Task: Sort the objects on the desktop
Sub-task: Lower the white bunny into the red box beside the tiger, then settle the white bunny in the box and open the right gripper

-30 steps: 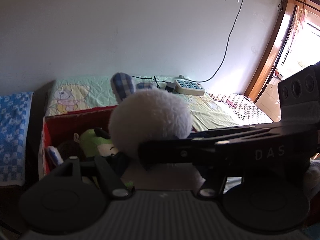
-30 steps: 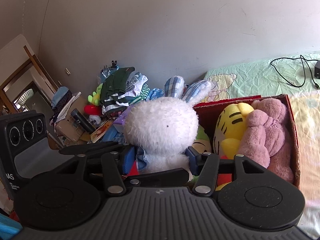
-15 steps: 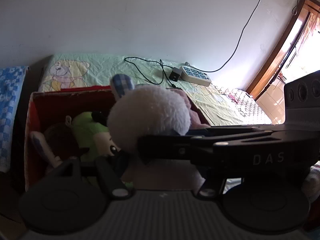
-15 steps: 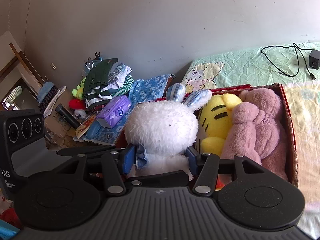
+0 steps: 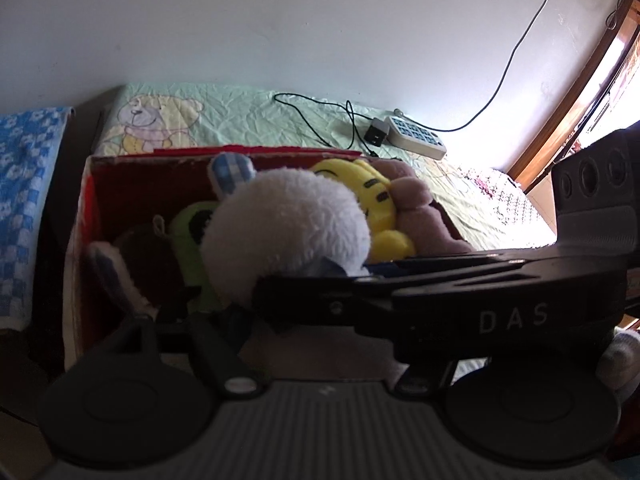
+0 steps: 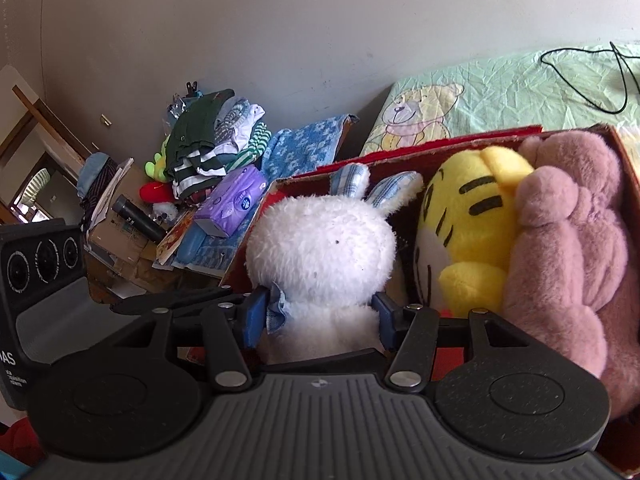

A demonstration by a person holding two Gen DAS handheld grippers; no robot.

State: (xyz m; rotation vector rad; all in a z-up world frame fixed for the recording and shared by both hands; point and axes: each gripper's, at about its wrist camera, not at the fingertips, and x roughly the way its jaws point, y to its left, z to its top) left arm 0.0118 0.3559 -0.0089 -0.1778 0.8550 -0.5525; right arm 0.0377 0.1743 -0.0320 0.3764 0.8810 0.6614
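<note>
Lowering the white rabbit (image 6: 320, 256) toward the red box (image 6: 440, 148), my right gripper (image 6: 320, 312) clamped its neck while my left gripper (image 5: 256, 304), jaws just widened beneath it, showed no clear grip, with the yellow tiger (image 6: 468, 232) at three o'clock, so placement looked near.

The rabbit toy (image 6: 320, 248) sits in the box (image 6: 404, 148), left of the tiger toy (image 6: 472, 240).

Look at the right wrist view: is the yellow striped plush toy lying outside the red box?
No. The yellow striped plush sits inside the red box, between the white rabbit plush and the pink plush.
</note>
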